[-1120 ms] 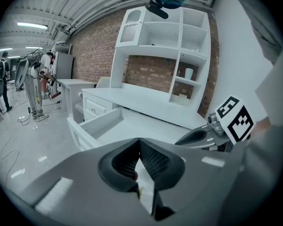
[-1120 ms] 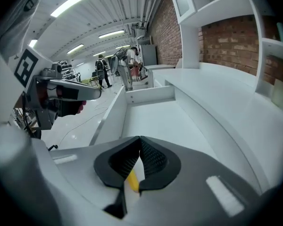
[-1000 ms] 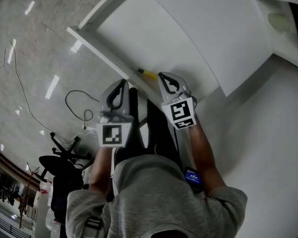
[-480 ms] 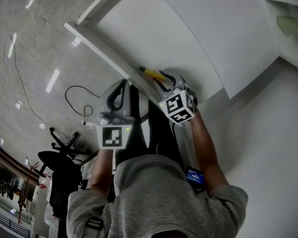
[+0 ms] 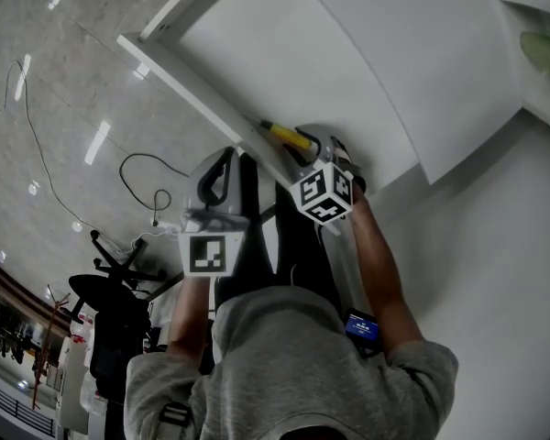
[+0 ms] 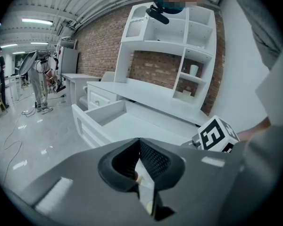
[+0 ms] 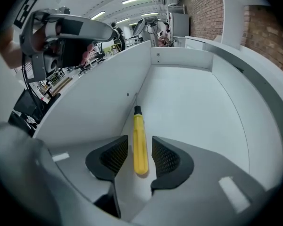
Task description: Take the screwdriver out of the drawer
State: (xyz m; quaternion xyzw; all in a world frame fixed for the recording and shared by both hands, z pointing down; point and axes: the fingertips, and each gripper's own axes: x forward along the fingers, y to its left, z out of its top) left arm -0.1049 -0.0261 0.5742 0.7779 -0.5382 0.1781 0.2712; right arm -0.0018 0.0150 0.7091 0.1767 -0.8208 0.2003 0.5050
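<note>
Straddling the screwdriver [image 7: 138,131], the right gripper [image 7: 139,147] is opening its jaws, pads clear of the yellow handle, which lies against one drawer [image 7: 193,98] wall. Approach step; next it must lower and close. The left gripper [image 6: 140,149] hangs closed, empty.

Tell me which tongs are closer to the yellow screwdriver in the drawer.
Right. The right tongs are down in the drawer, jaws opening either side of the screwdriver without pressing it. The left tongs hang shut outside the drawer front.
</note>
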